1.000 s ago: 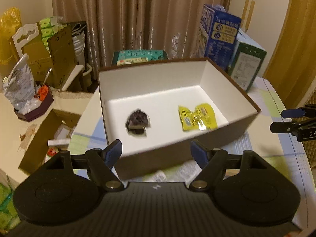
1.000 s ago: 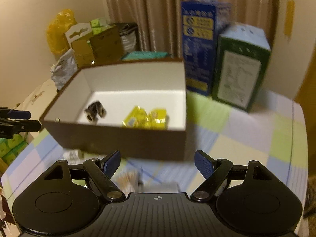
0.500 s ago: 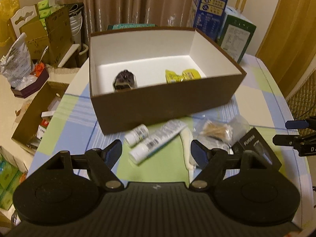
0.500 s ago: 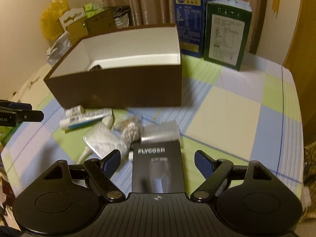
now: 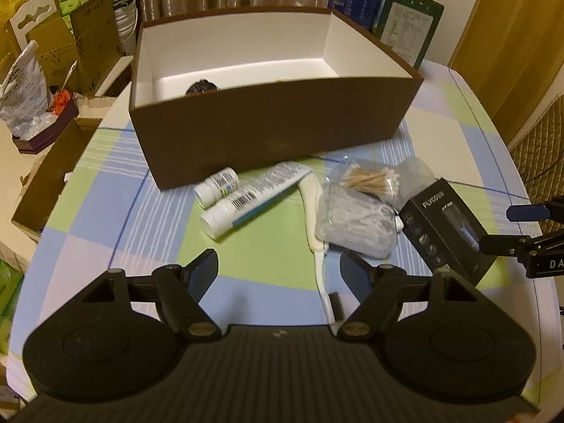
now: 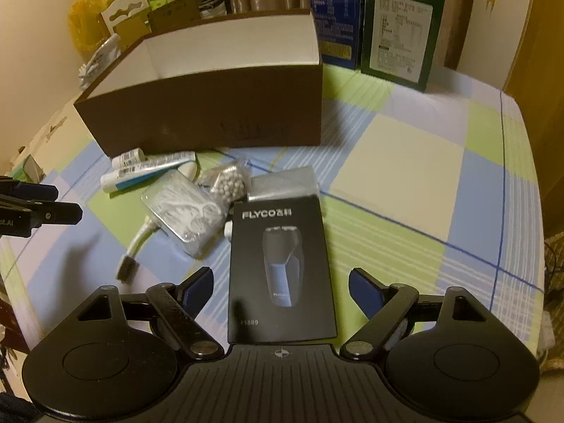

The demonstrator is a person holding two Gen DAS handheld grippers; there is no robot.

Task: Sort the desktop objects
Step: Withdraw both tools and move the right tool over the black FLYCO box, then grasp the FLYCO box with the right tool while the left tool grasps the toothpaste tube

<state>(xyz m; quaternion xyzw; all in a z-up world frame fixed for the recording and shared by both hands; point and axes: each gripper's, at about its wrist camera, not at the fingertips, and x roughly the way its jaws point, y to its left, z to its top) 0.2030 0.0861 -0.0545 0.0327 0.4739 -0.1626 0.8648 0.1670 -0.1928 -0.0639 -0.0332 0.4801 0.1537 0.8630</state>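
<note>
— Left wrist view first: what's different from a second ago?

— Both tools have dropped and pulled back from the brown box [image 5: 275, 130]. A second ago the left camera looked straight down into it, at a dark wrapped lump and a yellow packet on the white floor. Now only the top of the dark lump [image 5: 202, 87] peeks over the near wall, and the loose pile in front of the box fills the view.

— So they're going for the next item?

— That's my guess. The left tool [image 5: 278, 271] hangs above the table with its fingers apart and nothing between them but the toothbrush [image 5: 312, 218] handle lying below. The right tool [image 6: 281, 285] is also spread wide, empty, with the black shaver carton [image 6: 280, 264] lying flat right under the gap. I'd say that carton is the likely pick.

— What's the pile made of?

— Just beside the box's near wall there's a small white bottle [image 5: 216, 187] on its side, touching a long white tube [image 5: 255, 199] with a barcode; both are smooth and round, so they could roll. Next a cream toothbrush, curved. Then two crinkly clear bags: cotton swabs [image 5: 370, 179] with wooden sticks, and white floss picks [image 5: 354, 224]. They're soft and slippery, I'd think.

— And the carton?

— Rigid card, matte black, sharp-edged, toward the table's right edge in the left view. The checked tablecloth [image 6: 405, 162] under everything looks smooth.
</note>
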